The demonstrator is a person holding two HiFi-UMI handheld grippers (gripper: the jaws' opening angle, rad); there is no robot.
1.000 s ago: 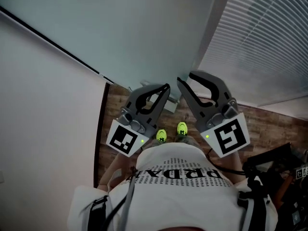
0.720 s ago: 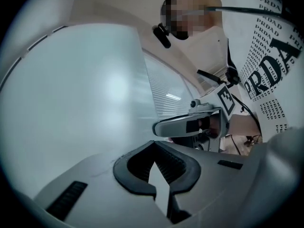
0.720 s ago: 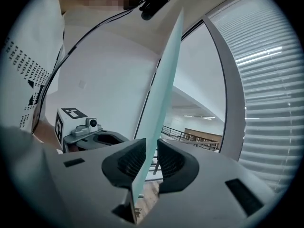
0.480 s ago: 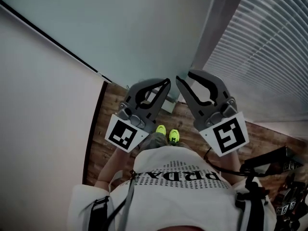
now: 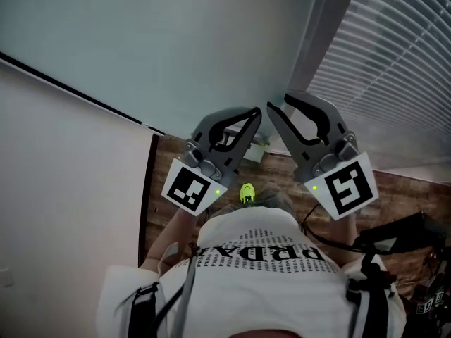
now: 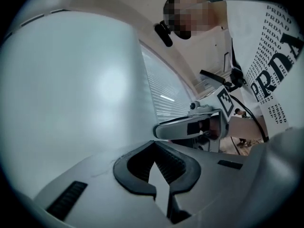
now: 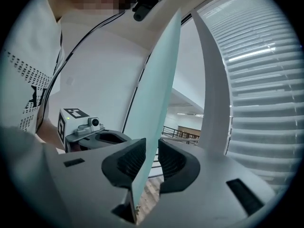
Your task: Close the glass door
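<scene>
**Now the gap at the post is narrowing**

I am seeing the glass door (image 5: 176, 41) filling more of the head view than half a second ago, its frosted pane running from the pale wall (image 5: 63, 189) on the left to the grey frame post (image 5: 320, 41). The slatted blinds (image 5: 402, 62) are hanging beyond that post. In the right gripper view the strip between the door's free edge and the post is looking slimmer than it did before, though the two are still standing apart.

Both tools are riding a little higher and further right over the wood floor (image 5: 402, 196) than earlier. The right gripper (image 5: 277, 103) is straddling the door's edge with its jaws narrowly parted: the pane is lying against one pad, and a sliver of floor is showing beside the other. The left gripper (image 5: 255, 111) is sitting just beside it with its tips drawn together, carrying nothing.

Only one yellow shoe (image 5: 246, 192) is showing now, where two showed before.
</scene>
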